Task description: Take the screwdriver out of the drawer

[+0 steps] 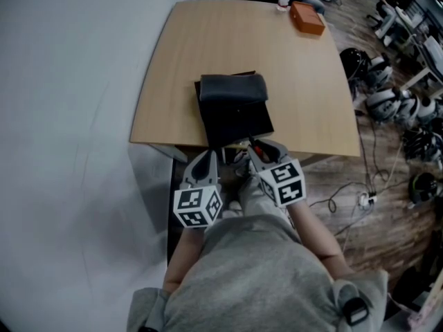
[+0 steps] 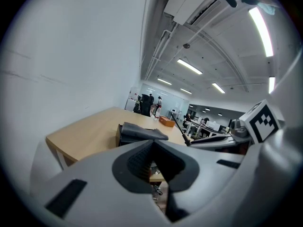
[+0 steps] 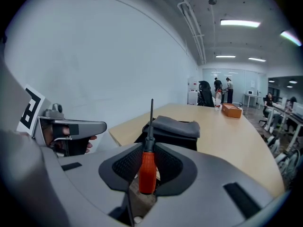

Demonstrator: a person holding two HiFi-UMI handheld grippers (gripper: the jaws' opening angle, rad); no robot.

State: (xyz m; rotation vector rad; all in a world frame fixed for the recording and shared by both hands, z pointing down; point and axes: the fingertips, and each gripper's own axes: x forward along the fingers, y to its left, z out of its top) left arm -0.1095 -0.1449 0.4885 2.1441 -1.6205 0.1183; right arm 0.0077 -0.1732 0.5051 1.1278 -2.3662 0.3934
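Observation:
The screwdriver (image 3: pixel 147 168) has an orange-red handle and a thin black shaft that points up and away. My right gripper (image 3: pixel 147 174) is shut on its handle. In the head view this gripper (image 1: pixel 257 151) hangs at the table's near edge with the red handle (image 1: pixel 256 148) showing. My left gripper (image 1: pixel 206 155) is beside it on the left, and its jaws (image 2: pixel 152 167) stand slightly apart with nothing between them. The left gripper view shows the screwdriver shaft (image 2: pixel 180 128) sticking out from the right gripper (image 2: pixel 222 140). A black box (image 1: pixel 235 120) with a dark cloth (image 1: pixel 232 87) on top lies just beyond both.
The wooden table (image 1: pixel 187 54) carries an orange box (image 1: pixel 307 17) at its far right corner. A white wall (image 1: pixel 62 116) runs along the left. Chairs and helmets (image 1: pixel 387 99) and cables (image 1: pixel 346 199) lie on the floor at the right.

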